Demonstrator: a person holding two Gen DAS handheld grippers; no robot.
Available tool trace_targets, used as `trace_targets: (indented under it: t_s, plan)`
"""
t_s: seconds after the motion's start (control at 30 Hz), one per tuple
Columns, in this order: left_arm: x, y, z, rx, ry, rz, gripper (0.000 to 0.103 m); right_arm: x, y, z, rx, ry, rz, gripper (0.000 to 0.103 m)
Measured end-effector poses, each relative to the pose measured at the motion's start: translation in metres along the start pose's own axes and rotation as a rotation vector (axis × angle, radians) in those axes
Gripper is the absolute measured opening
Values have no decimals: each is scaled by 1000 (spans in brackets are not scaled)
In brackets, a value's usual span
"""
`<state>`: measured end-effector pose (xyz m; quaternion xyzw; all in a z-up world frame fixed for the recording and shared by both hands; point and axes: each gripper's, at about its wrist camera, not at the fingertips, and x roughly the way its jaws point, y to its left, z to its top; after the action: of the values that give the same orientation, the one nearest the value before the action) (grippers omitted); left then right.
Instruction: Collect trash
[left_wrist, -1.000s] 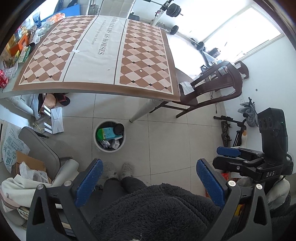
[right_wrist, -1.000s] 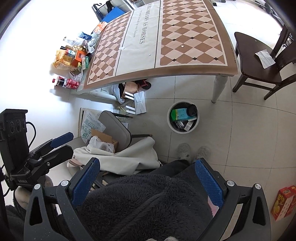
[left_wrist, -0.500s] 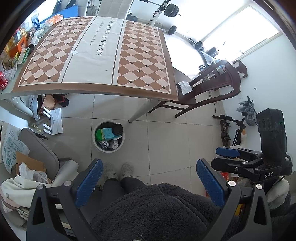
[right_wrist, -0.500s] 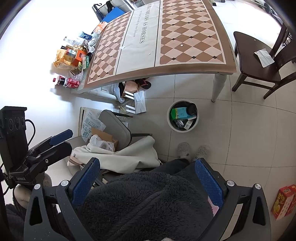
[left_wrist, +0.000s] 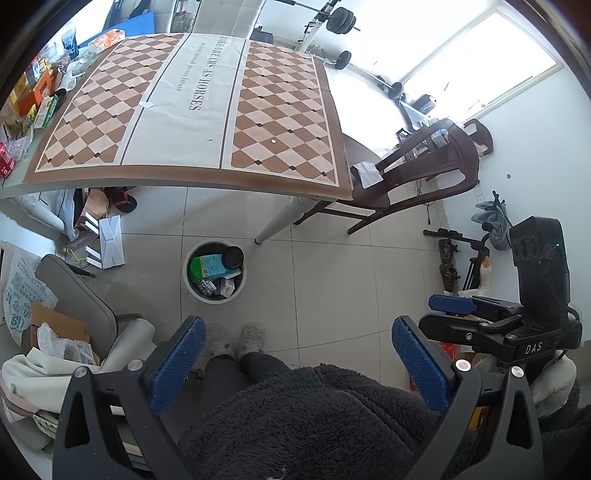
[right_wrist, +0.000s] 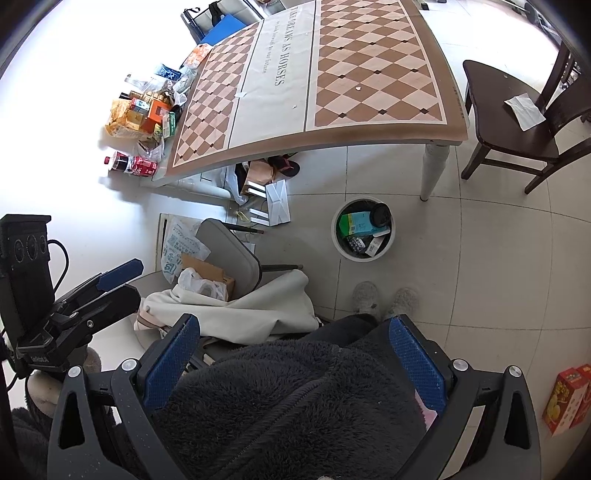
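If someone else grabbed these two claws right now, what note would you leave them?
Left claw: open, empty, held high above the floor.
Right claw: open, empty, likewise.
Trash bin: on the floor by the table leg, already holding a green box, a dark lid and small packs.
Table: mostly bare; a few small scraps remain, with packages piled at its far left edge.
Left: pick up scraps and bin them.

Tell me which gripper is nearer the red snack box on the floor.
Right. The red snack box lies on the floor just right of the right gripper; the left gripper is across the person's body, farther away.
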<state>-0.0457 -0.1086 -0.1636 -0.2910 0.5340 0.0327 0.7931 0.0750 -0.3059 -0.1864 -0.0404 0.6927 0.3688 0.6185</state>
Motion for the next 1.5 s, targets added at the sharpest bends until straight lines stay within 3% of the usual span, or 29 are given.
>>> trace_targets:
  t_s: [1.5]
  plan:
    - [-1,1,-1,9,6,-2,103,1,3,-9,14,-1,3,103]
